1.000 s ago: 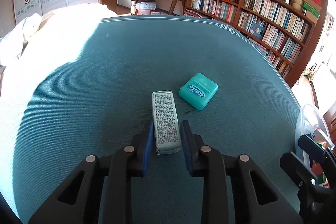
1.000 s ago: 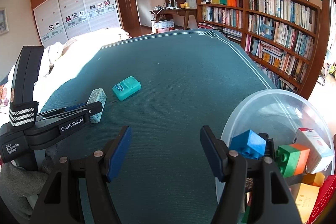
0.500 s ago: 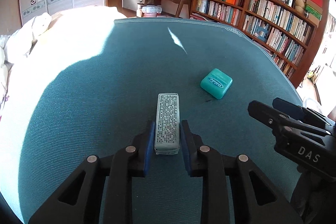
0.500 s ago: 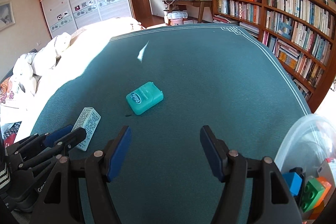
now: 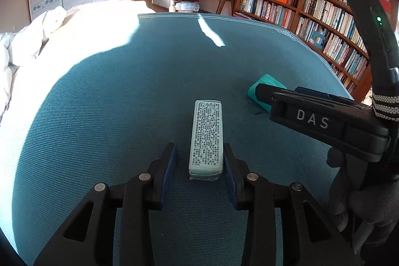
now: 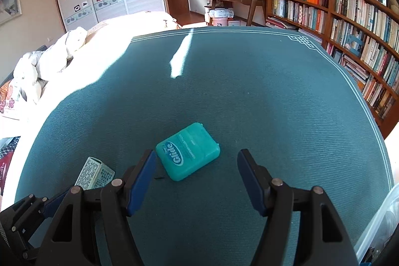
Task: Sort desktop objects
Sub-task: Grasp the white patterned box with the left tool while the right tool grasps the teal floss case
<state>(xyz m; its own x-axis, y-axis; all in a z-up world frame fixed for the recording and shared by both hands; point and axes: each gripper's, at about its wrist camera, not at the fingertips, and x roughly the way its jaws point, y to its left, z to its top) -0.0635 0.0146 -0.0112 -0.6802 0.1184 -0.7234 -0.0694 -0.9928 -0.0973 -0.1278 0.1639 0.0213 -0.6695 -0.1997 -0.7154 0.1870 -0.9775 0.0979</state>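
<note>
A long white box with fine print point(image 5: 206, 136) lies on the teal cloth, its near end between the fingers of my left gripper point(image 5: 200, 161). The jaws stand close to its sides, with a small gap on the left, so the gripper is open around it. The box also shows in the right wrist view point(image 6: 94, 173). A teal Glide floss case point(image 6: 188, 150) lies flat between the wide-open fingers of my right gripper point(image 6: 197, 166), nearer the left finger. In the left wrist view the floss case point(image 5: 259, 89) is partly hidden behind the right gripper's body.
The teal cloth point(image 6: 249, 91) covers the whole table. A clear plastic bin's rim point(image 6: 384, 223) shows at the lower right. White bedding point(image 6: 49, 61) lies left of the table and bookshelves point(image 6: 349, 24) stand on the right.
My right gripper has moved left and forward from the bin to straddle the floss case. My left gripper has stayed around the white box, with its jaws slightly wider.
</note>
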